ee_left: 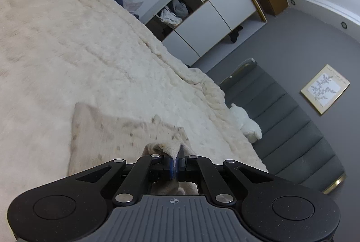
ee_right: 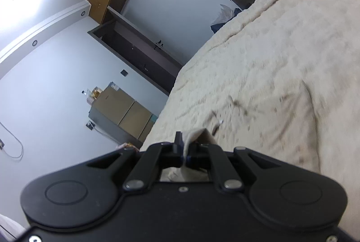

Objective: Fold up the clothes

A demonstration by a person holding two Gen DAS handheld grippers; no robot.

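A cream garment with small dark specks [ee_left: 117,134] hangs over the fluffy cream bedspread [ee_left: 78,51]. My left gripper [ee_left: 175,158] is shut on one of its edges, the cloth pinched between the jaws. In the right wrist view my right gripper [ee_right: 185,147] is shut on another edge of the same garment [ee_right: 270,120], which stretches blurred to the right above the bedspread [ee_right: 281,28]. Both views are tilted and blurred.
A grey padded headboard [ee_left: 281,129] and a white plush toy [ee_left: 247,125] lie at the bed's right end. Open shelves with clothes [ee_left: 175,10] stand beyond the bed. A cabinet [ee_right: 121,114] stands by the wall, and dark clothes [ee_right: 225,17] lie at the far bed edge.
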